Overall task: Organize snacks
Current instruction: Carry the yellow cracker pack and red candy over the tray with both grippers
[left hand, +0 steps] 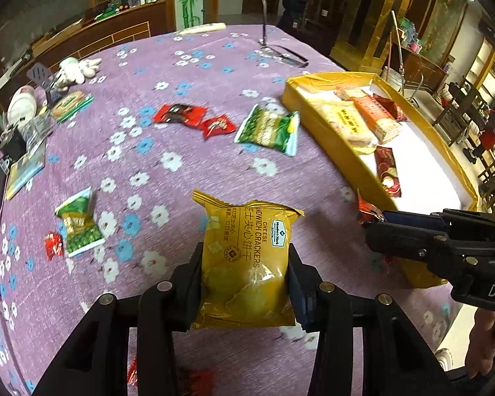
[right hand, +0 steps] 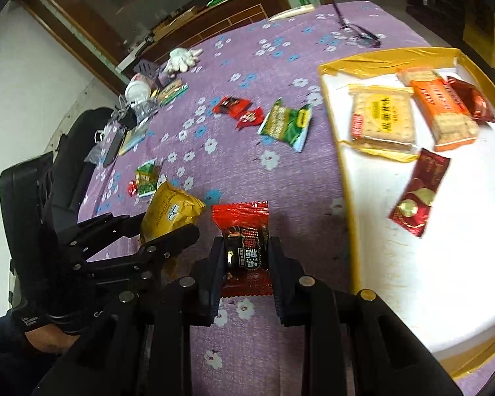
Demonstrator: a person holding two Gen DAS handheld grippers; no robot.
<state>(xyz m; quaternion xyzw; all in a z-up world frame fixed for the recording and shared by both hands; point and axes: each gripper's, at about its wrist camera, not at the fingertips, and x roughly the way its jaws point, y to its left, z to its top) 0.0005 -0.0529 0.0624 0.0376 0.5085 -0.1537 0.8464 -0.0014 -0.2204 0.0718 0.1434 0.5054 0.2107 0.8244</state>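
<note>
The left tool [left hand: 246, 274] pinches a yellow cracker pack [left hand: 246, 260] by its sides above the purple table [left hand: 188, 171], its lower edge hidden behind the fingers. The right tool [right hand: 246, 257] pinches a red snack packet [right hand: 244, 247] just beside the gold-rimmed tray [right hand: 346, 178], the packet's print too small to read. More snacks lie loose on the table and in the tray, whose near end is cut off, and the clutter at the table's far edge is too blurred to identify.

Left gripper [left hand: 244, 280] jaws clamp yellow cracker packet [left hand: 246, 260] — above purple tablecloth [left hand: 188, 171].
</note>
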